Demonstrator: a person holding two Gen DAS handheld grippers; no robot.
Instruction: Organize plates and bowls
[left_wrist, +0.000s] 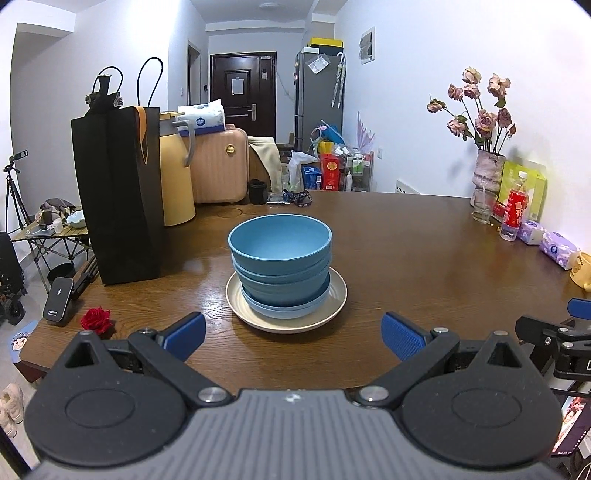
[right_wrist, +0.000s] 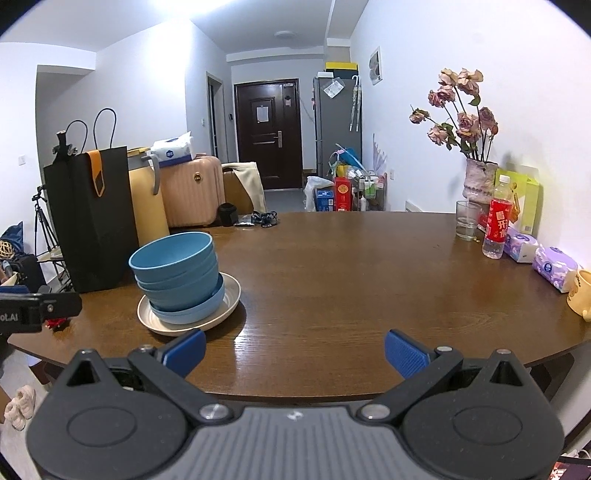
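Note:
A stack of blue bowls (left_wrist: 280, 258) sits on a light blue plate (left_wrist: 284, 312), which lies on a cream plate (left_wrist: 338, 301) on the brown wooden table (left_wrist: 424, 266). My left gripper (left_wrist: 293, 338) is open and empty, just in front of the stack near the table's front edge. In the right wrist view the same stack of bowls (right_wrist: 177, 269) and cream plate (right_wrist: 231, 295) are at the left. My right gripper (right_wrist: 294, 354) is open and empty over the table's front edge, to the right of the stack. The right gripper also shows at the left wrist view's right edge (left_wrist: 554, 339).
A black paper bag (left_wrist: 118, 192) and a yellow jug (left_wrist: 177, 177) stand at the table's left back. A red rose (left_wrist: 96, 319) lies front left. A vase of dried roses (left_wrist: 487, 170), a glass (left_wrist: 484, 210), a red bottle (left_wrist: 514, 210), tissue packs (left_wrist: 557, 249) and a yellow mug (left_wrist: 581, 269) line the right side.

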